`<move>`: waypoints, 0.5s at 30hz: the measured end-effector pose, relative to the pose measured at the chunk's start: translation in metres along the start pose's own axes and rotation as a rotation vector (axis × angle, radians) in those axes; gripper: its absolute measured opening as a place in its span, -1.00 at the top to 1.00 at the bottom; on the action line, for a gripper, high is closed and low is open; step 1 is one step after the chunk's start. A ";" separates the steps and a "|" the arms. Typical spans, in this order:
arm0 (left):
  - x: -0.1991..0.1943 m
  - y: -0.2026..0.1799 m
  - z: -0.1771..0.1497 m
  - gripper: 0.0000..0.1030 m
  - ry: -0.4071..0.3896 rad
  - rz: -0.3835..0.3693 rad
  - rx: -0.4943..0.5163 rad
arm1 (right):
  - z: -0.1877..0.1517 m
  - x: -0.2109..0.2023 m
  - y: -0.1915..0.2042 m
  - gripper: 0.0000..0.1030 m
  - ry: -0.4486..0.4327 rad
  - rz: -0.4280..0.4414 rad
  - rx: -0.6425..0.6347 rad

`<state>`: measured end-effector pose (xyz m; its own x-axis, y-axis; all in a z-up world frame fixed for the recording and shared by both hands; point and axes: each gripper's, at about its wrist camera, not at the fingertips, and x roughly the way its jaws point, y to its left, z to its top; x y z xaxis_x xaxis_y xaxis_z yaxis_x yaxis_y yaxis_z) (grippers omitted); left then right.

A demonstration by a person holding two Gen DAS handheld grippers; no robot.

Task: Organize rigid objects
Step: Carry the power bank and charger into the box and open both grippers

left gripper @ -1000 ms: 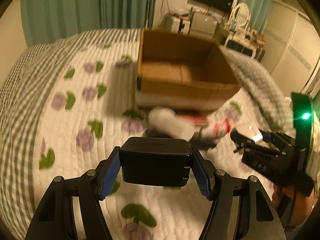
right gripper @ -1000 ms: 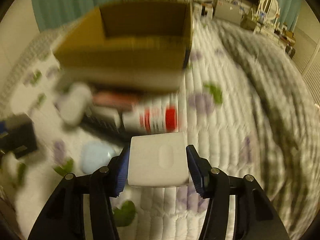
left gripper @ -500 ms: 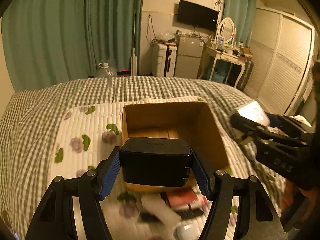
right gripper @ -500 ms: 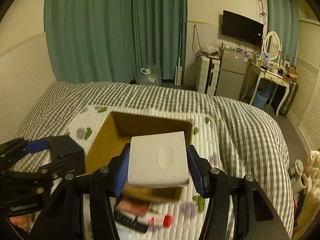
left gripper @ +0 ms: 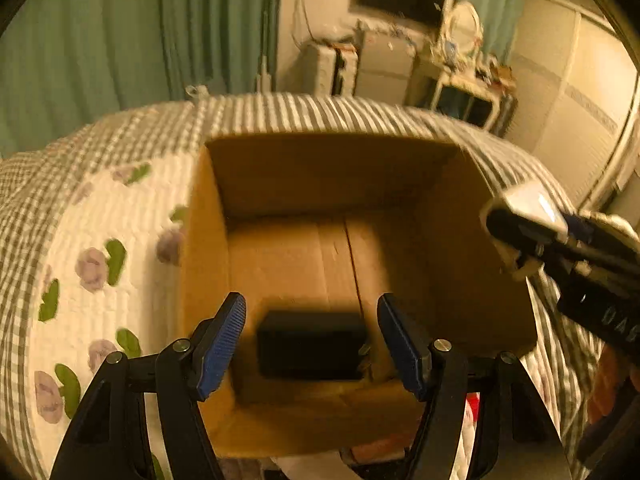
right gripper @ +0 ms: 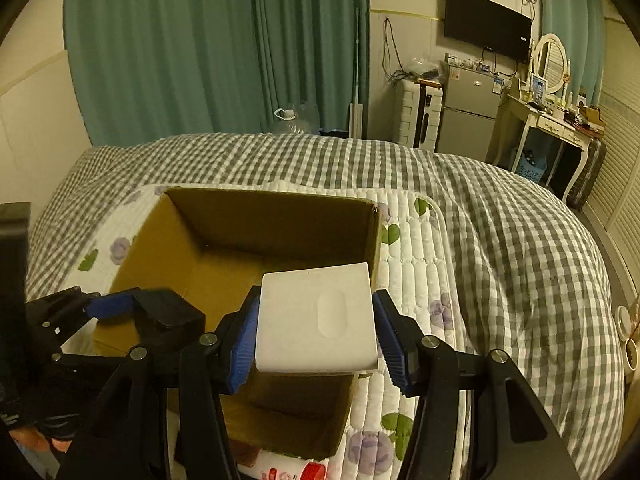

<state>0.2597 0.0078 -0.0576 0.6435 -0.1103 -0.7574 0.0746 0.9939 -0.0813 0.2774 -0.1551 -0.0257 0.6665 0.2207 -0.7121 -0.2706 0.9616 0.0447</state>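
An open cardboard box (left gripper: 320,172) stands on the bed, right below both grippers. My left gripper (left gripper: 310,308) hangs over its near half with the jaws opening. The black box (left gripper: 312,344) is between and below the blue pads (left gripper: 222,340), clear of both, blurred, low inside the cardboard box. From the right wrist view the black box (right gripper: 168,316) sits just off the left gripper (right gripper: 120,308). My right gripper (right gripper: 316,300) is shut on a white box (right gripper: 316,320) above the cardboard box (right gripper: 272,224), near its right wall. It shows at the right (left gripper: 516,220) in the left wrist view.
The cardboard box rests on a white flowered quilt (right gripper: 412,248) over a grey checked blanket (right gripper: 520,260). A red-and-white bottle (right gripper: 296,470) and other items lie just before the box's near wall. Green curtains, a fridge (right gripper: 468,108) and a dressing table stand beyond the bed.
Both grippers have come forward over the cardboard box. The left jaws have spread and the black box has dropped out of them. The right gripper still holds the white box.
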 end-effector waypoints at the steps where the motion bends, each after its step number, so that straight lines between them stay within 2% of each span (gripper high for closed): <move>1: -0.004 0.002 0.002 -0.54 -0.018 -0.003 -0.006 | 0.001 0.002 -0.002 -0.04 -0.002 0.000 0.000; 2: -0.009 0.003 0.004 -0.61 -0.029 -0.003 -0.011 | 0.002 0.004 -0.002 -0.04 -0.004 0.003 0.004; 10: -0.049 0.011 -0.005 -0.62 -0.044 0.060 0.033 | -0.003 0.016 0.007 -0.06 0.025 0.021 0.008; 13: -0.072 0.013 -0.012 -0.76 -0.058 0.077 0.044 | -0.004 0.006 0.008 -0.43 0.007 0.018 0.031; 15: -0.091 0.015 -0.017 -0.82 -0.065 0.087 0.053 | -0.002 -0.007 0.010 -0.44 -0.008 -0.012 0.019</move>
<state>0.1893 0.0324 -0.0014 0.6976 -0.0253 -0.7161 0.0550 0.9983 0.0184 0.2682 -0.1469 -0.0215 0.6749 0.2105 -0.7073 -0.2493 0.9671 0.0500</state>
